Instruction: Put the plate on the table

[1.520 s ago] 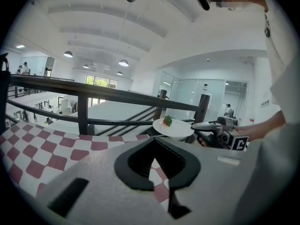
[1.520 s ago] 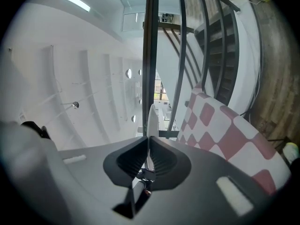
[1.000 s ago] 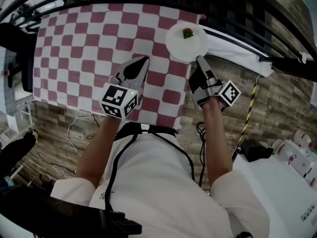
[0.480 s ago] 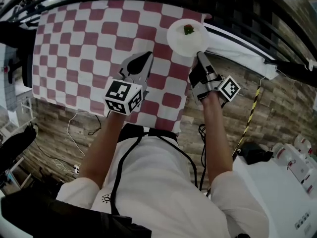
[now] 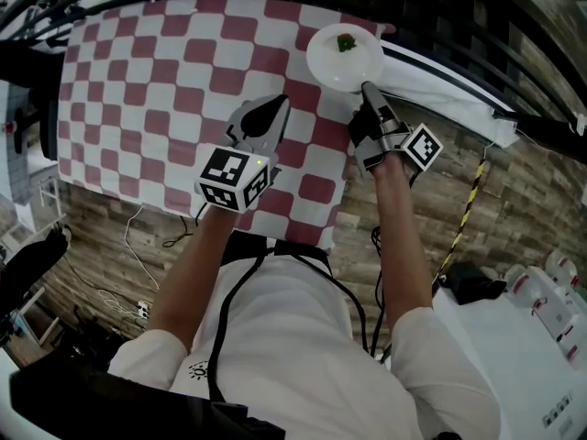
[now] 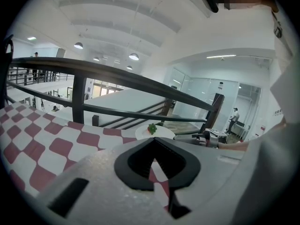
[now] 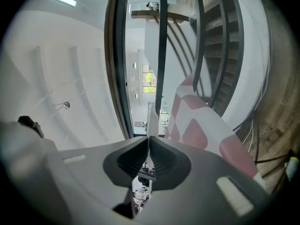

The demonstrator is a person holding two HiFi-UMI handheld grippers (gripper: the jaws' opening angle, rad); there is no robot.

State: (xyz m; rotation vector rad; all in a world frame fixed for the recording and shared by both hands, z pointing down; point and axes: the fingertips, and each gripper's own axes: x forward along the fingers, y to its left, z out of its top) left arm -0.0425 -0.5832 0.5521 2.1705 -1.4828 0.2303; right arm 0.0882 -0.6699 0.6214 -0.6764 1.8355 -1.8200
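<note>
A white plate (image 5: 344, 62) with a small green and red garnish (image 5: 346, 42) is over the far right corner of the red-and-white checked tablecloth (image 5: 147, 81). My right gripper (image 5: 368, 88) is shut on the plate's near rim. In the right gripper view the plate (image 7: 152, 121) shows edge-on as a thin white sliver pinched between the jaws of my right gripper (image 7: 149, 137). My left gripper (image 5: 278, 102) is shut with nothing in it, over the cloth to the left of the plate. The left gripper view has the plate (image 6: 157, 133) just beyond the left gripper (image 6: 153, 139). Whether the plate rests on the cloth is unclear.
A black railing (image 5: 459, 26) runs along the table's far and right sides, with a white ledge (image 5: 440, 85) beside the plate. Cables (image 5: 147, 236) lie on the wooden floor at the near left. A yellow-black striped strip (image 5: 463, 200) and white equipment (image 5: 523, 337) are at the right.
Both grippers have sunk a little toward the cloth. The plate has gone along in the right gripper and now looks smaller and farther from my head. Both grippers stay shut.
</note>
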